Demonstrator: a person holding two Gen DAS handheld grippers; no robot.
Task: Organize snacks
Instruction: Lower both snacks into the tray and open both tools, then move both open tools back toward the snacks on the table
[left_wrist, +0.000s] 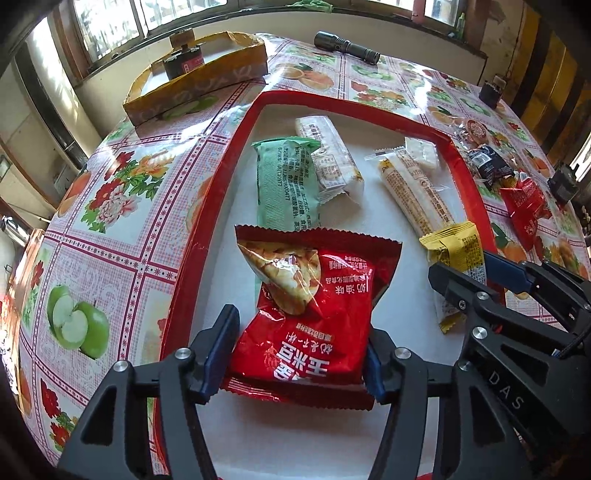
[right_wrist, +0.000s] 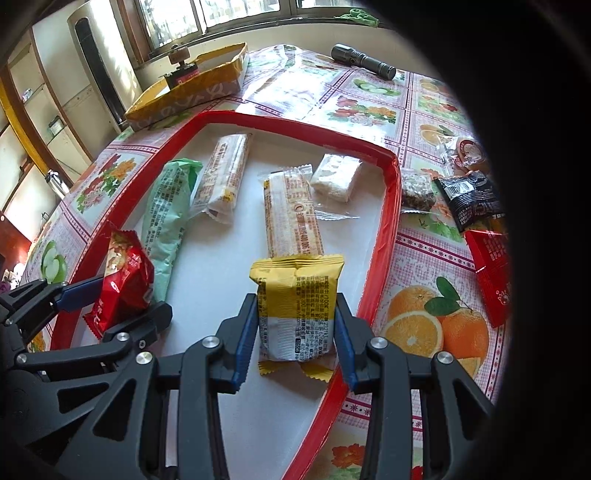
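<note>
Presently, placement is under way: the left gripper (left_wrist: 295, 354) stands open around the red foil crisp packet (left_wrist: 310, 314) lying inside the red-rimmed white tray (left_wrist: 369, 101) (apparently released); the right gripper (right_wrist: 295, 339) clamps the yellow-and-white wrapped snack bar (right_wrist: 297, 310) above the tray floor, next needing release.

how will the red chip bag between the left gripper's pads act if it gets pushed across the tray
Probably light and puffy: the red chip bag bulges with air, so it may slide easily on the red tray. Its glossy, crinkled foil looks slippery and soft, likely denting rather than staying stiff. The chips seen through its window seem fragile.
</note>
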